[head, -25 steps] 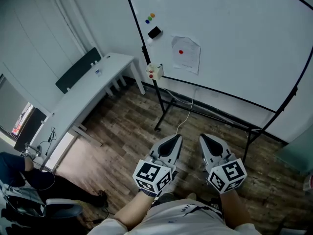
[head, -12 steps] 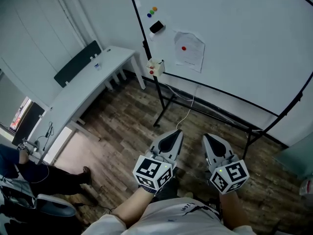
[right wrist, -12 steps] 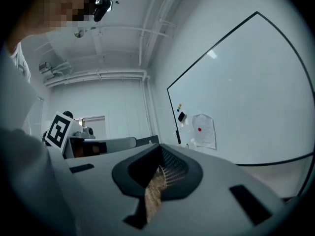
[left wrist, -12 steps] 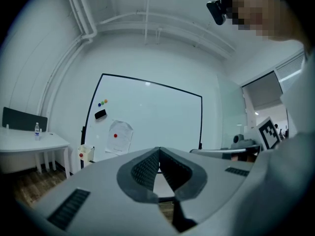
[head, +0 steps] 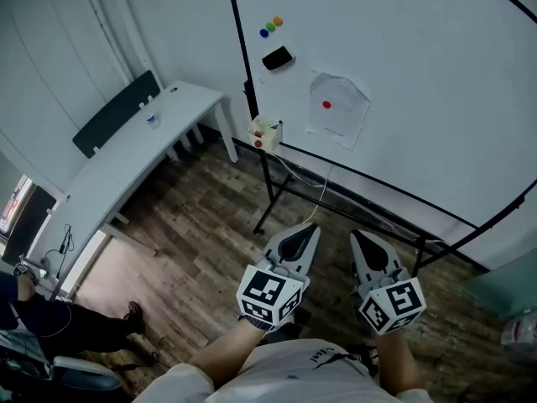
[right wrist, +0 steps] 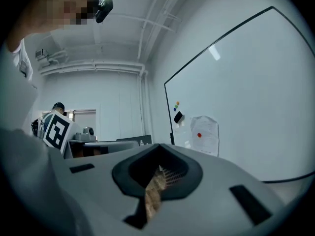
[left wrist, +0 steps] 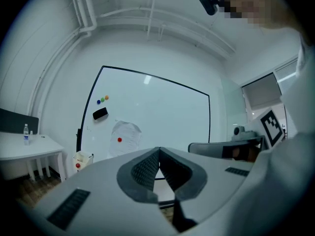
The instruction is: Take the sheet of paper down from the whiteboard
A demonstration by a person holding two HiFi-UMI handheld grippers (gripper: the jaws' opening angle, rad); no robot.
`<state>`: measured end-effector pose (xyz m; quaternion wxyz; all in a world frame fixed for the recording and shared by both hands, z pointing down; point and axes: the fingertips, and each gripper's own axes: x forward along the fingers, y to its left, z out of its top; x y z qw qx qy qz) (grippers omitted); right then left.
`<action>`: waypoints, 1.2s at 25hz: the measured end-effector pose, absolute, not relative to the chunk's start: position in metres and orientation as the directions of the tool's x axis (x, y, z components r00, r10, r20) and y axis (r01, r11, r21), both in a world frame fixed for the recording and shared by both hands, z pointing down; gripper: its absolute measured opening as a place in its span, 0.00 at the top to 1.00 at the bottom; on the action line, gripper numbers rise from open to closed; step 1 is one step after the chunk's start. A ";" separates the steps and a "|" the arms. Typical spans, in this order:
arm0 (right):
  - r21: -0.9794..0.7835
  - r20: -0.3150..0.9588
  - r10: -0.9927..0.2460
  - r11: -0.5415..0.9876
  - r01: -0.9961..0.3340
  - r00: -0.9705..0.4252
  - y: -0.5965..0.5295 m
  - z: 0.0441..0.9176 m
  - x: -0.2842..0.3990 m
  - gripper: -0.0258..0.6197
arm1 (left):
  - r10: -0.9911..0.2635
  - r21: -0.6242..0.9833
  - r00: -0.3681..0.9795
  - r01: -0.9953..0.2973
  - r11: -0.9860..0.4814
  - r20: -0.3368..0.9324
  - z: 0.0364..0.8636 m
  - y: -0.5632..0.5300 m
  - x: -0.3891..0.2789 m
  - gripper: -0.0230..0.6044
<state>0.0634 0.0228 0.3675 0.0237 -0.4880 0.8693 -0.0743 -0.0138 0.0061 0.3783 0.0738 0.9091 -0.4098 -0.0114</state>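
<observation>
Both claws are pressed together and empty. The left gripper view shows my left claw [left wrist: 159, 150] with its ribbed pads meeting at the tip. The right gripper view shows my right claw [right wrist: 158, 146] closed the same way. The sheet of paper [head: 337, 110] hangs on the whiteboard [head: 436, 65], pinned by a red magnet [head: 326, 104], below and to the right of a black eraser [head: 278, 57], well apart from both claws. Only the head view shows the plank floor [head: 210, 225], the board's black stand [head: 267, 193] and the white table [head: 126, 162] to the left. Only the gripper views show the ceiling pipes [left wrist: 147, 18], and each also shows the other claw alongside. Against the frame of a second ago, the sheet sits lower and larger in the head view, and the board fills more of the frame. The claws keep their place before my body, shut as before.
</observation>
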 end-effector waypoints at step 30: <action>-0.060 0.033 -0.869 0.492 -0.868 -0.494 -0.277 0.362 0.100 0.94 | -0.775 0.151 0.624 -0.779 -0.609 0.096 0.417 -0.277 0.010 0.94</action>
